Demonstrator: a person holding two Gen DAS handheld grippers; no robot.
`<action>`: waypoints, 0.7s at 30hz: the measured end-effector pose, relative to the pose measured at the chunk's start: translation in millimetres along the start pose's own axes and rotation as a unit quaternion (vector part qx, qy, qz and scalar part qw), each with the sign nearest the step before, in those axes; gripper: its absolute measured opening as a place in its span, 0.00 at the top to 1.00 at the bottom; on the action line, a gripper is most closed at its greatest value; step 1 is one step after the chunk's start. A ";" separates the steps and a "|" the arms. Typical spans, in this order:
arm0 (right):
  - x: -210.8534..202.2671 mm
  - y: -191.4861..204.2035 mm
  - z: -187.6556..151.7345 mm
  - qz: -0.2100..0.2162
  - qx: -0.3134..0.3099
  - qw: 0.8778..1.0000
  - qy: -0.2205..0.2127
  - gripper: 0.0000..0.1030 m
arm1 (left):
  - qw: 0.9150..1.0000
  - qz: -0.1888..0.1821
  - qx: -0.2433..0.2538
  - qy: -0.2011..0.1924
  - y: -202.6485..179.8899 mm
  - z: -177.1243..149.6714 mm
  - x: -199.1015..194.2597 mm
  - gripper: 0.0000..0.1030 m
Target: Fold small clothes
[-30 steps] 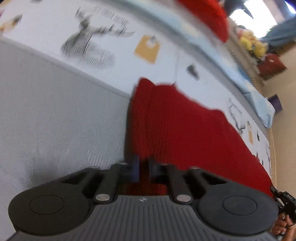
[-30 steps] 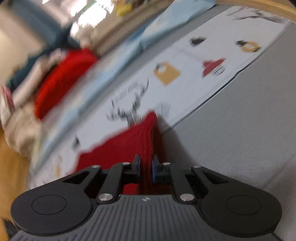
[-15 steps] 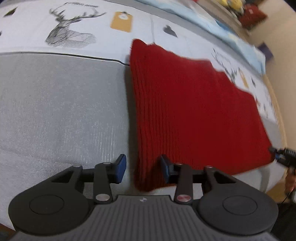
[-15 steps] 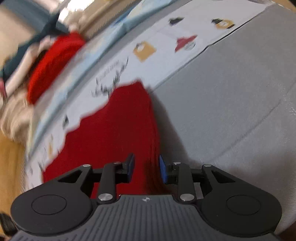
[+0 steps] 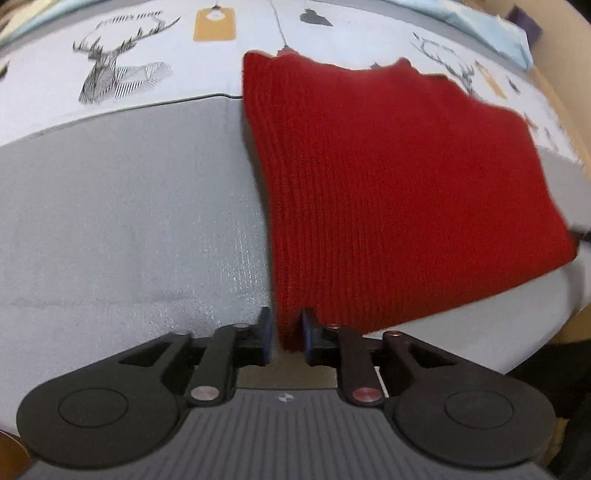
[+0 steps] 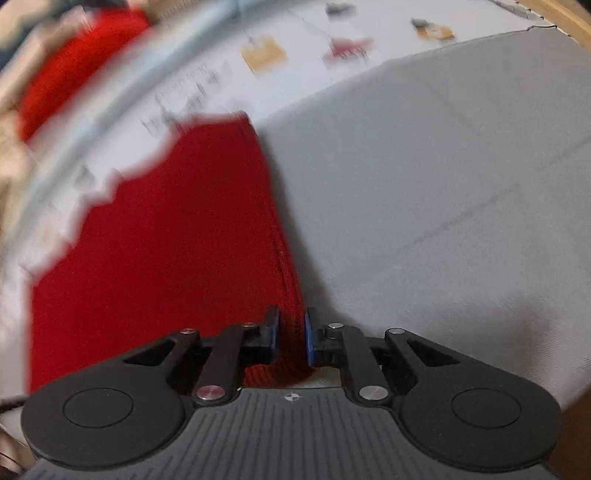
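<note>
A folded red knit garment [image 5: 399,192] lies flat across the grey bed cover [image 5: 122,206] and the printed sheet [image 5: 122,74]. My left gripper [image 5: 287,338] sits at the garment's near left corner, with the thick folded edge filling the gap between its blue pads. In the right wrist view the same red knit garment [image 6: 166,240] spreads to the left. My right gripper [image 6: 291,339] is at its near right corner, jaws closing with the folded edge pressed between the pads. Both grippers point steeply down at the bed.
The white sheet has deer and tag prints [image 5: 214,24]. A pale blue cloth [image 5: 480,26] runs along its far side. Another red garment [image 6: 74,62] lies blurred on a pile at the far left. The bed's wooden edge [image 6: 565,22] shows at the far right.
Both grippers let go of the knit, opened, and came back down at its near corners. Their jaws now stand narrower around the folded edges, and the garment lies flat.
</note>
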State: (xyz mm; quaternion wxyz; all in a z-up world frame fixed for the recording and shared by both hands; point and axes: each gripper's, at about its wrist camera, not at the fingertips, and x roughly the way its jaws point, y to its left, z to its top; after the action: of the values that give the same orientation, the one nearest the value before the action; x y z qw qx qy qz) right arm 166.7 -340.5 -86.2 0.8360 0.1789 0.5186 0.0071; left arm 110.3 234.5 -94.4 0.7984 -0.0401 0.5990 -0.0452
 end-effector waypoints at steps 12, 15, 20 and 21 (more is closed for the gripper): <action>13.2 28.5 -13.5 -0.022 -0.119 0.993 0.008 0.77 | 0.998 -0.005 0.058 0.036 -29.3 11.8 17.4 0.74; 8.6 32.3 -9.3 -0.025 -0.111 0.993 -0.017 0.72 | 0.999 -0.006 0.049 0.006 -28.8 18.9 4.3 0.72; -0.6 33.1 -6.5 -0.005 -0.095 0.995 -0.037 0.70 | 1.000 0.009 0.013 -0.016 -17.9 22.2 -5.2 0.67; 8.8 33.6 -8.0 -0.021 -0.102 0.994 -0.018 0.69 | 1.000 0.025 0.011 0.000 -16.1 22.4 1.5 0.67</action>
State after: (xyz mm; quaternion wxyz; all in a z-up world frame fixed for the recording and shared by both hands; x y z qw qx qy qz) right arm 169.7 -305.0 -86.7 0.8590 0.0815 0.5039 0.0394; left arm 131.8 218.6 -87.7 0.8000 -0.0163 0.5989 -0.0324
